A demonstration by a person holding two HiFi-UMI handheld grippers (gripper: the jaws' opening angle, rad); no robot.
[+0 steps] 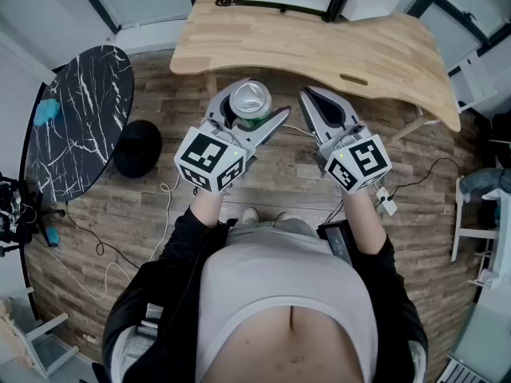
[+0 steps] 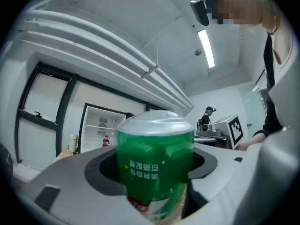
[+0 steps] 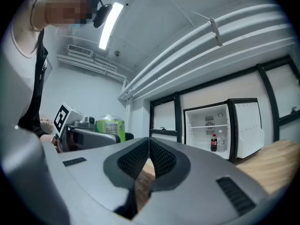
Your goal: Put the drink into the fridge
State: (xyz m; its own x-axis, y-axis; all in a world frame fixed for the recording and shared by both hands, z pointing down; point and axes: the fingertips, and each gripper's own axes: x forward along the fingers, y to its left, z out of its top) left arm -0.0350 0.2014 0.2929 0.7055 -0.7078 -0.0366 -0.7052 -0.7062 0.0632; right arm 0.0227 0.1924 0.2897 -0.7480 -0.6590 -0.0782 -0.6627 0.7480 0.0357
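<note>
Drink can (image 2: 154, 163) clamped in L gripper (image 1: 251, 108); R gripper (image 3: 148, 146) closed, empty.

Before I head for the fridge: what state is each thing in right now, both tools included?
left tool, shut on the green can
green can, upright, gripped
right tool, shut, empty
fridge, door open
cola bottle, upright inside the fridge
</note>
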